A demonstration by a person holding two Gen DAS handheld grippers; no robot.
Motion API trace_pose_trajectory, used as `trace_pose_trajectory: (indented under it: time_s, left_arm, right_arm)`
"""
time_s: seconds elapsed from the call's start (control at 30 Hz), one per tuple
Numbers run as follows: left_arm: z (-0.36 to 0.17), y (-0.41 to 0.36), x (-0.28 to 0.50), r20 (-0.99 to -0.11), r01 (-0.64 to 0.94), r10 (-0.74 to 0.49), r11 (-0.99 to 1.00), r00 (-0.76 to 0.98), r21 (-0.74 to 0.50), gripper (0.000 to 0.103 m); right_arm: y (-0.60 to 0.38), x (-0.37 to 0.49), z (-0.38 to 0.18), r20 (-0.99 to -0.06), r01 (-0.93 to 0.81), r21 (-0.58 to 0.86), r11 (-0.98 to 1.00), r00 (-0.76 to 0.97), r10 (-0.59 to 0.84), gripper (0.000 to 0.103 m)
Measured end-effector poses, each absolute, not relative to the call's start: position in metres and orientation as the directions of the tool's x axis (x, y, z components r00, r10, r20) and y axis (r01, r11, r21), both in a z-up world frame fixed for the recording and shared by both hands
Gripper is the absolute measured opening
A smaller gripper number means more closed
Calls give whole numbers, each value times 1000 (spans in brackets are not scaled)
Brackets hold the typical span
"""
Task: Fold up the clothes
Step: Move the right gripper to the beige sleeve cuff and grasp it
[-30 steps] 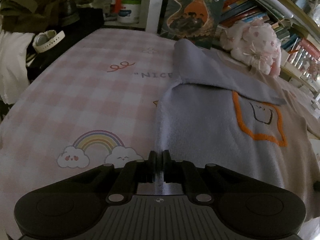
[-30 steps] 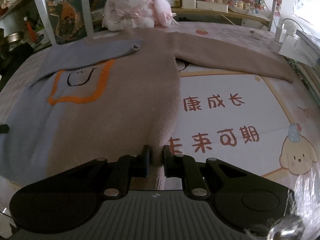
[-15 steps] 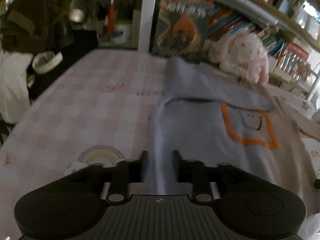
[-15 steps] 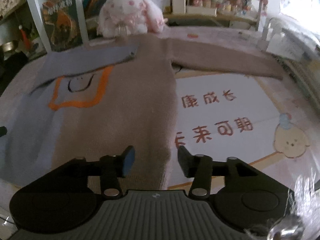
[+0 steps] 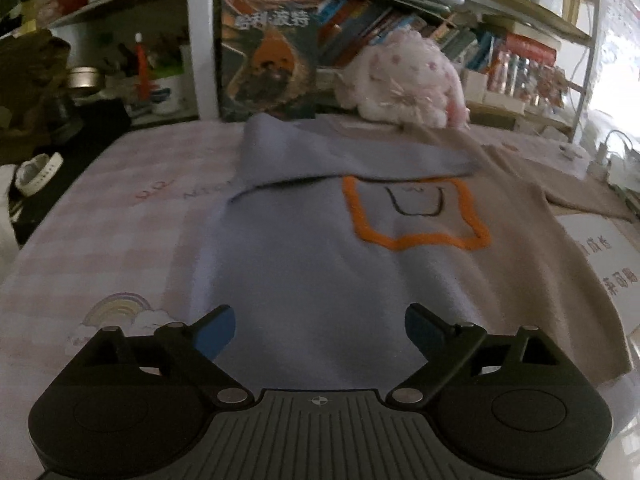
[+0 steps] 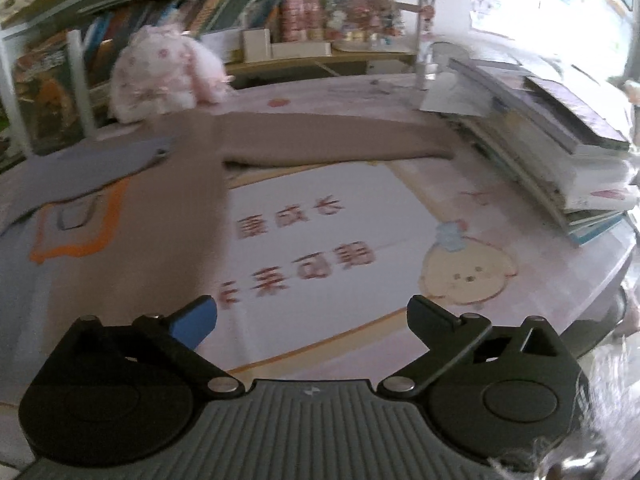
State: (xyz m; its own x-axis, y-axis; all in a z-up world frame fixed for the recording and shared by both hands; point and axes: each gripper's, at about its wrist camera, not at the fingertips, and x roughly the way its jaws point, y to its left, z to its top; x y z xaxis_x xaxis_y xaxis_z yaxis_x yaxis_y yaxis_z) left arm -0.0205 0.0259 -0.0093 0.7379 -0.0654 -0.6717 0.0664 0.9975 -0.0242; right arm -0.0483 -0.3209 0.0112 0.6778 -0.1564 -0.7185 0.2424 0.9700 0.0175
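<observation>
- Tabletop (image 5: 100,240) with a pink checked cover spreads beneath and ahead of both tongs; a rainbow-and-cloud print (image 5: 116,312) lies just beyond the left finger of the left gripper (image 5: 320,334), and a white panel with red characters (image 6: 312,240) lies straight ahead of the right gripper (image 6: 312,320), with a cartoon puppy print (image 6: 468,276) past its right finger.
- Sweater (image 5: 320,272), half lavender and half tan with an orange-outlined square on the chest, lies flat on the cover. In the left wrist view its lavender body fills the ground between and beyond the two fingers; in the right wrist view the tan half lies ahead of the left finger and off to that side.
- Lavender sleeve (image 5: 352,156) is folded across the chest, well ahead of the left tongs; the tan sleeve (image 6: 328,144) stretches out straight, far ahead of the right tongs.
- Stack of books (image 6: 560,152) sits ahead and to the right of the right tongs, at the table's edge.
- Bookshelf (image 5: 400,28) stands behind the table, far ahead of both tongs, with a dark book cover (image 5: 268,64) propped upright in it.
- Plush rabbit (image 5: 404,80), white and pink, sits at the sweater's collar end, far ahead.
- Left gripper's jaws have just been opening and stand wide, pads clear of the cloth, which shows below the gap.
- Right gripper's jaws have likewise just been opening and stand wide, nothing gripped; the sweater's edge lies by the blue pad of its left finger (image 6: 196,320).
</observation>
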Motion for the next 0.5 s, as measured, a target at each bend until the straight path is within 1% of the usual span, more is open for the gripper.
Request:
trace_pose_trajectory:
  time_s: [0.2,0.37,0.5]
  left_arm:
    - [-11,6,-18,-694,17,-24,1000,719,-17,96]
    - [-7,-22,-12,-705,-69,56,998,707,10,96]
    - [-6,-46,-12,-721,-143,104,990,685,8,96]
  right_arm:
    - [-365,-26,7,-714,257,20,966,681,-166,103]
    - [-409,10,3,-715,231,50,972,688,-127,103]
    - [-446,43,2,-714,195,66,979,694,-90,103]
